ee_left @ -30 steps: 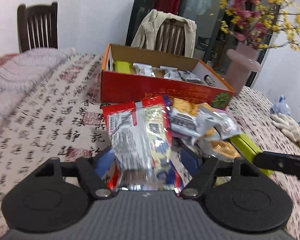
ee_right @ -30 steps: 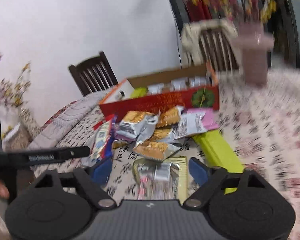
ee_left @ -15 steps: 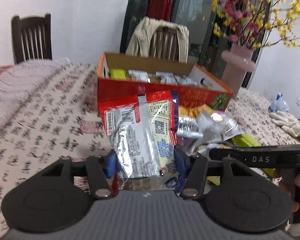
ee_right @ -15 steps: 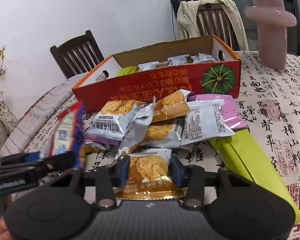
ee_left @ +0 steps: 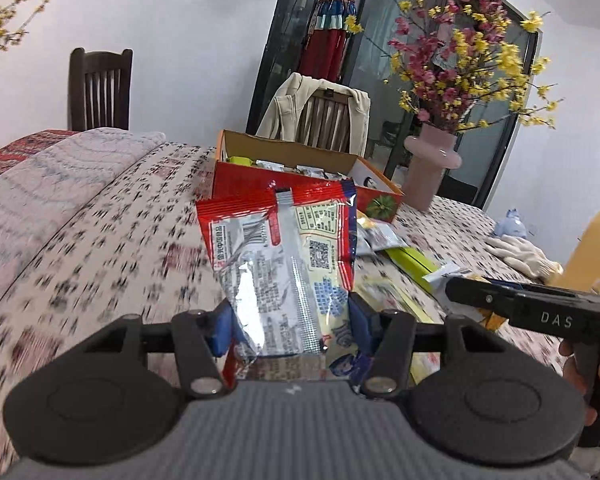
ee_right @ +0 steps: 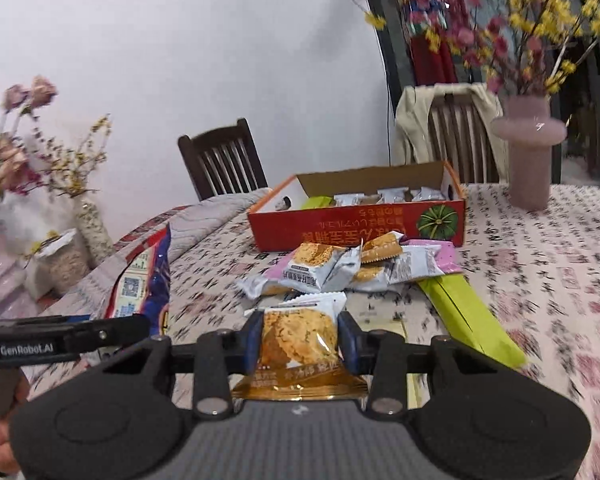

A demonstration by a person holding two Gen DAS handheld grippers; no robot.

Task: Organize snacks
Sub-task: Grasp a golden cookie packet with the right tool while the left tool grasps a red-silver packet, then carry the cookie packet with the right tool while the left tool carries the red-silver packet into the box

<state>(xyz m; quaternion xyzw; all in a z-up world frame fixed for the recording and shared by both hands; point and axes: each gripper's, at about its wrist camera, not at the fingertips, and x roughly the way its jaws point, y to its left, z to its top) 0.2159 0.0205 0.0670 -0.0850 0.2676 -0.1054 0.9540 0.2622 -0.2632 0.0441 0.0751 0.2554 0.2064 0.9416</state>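
Left wrist view: left tongs (ee_left: pixel 290 326) clamp red packet (ee_left: pixel 284 256), now lifted off table (ee_left: pixel 100 248). Right tongs (ee_right: pixel 298 344) grip biscuit pack (ee_right: pixel 298 338), also raised. Box (ee_right: pixel 356 226) ahead beyond pile (ee_right: pixel 352 268); both likely drop next.

Mid-frame on the worktop (ee_right: pixel 540 280), the box (ee_right: pixel 356 216) sits behind a snack pile (ee_right: pixel 340 268); the vase (ee_right: pixel 528 152) stands upper right.

Red snack packet (ee_left: pixel 288 264) in left gripper (ee_left: pixel 292 324)
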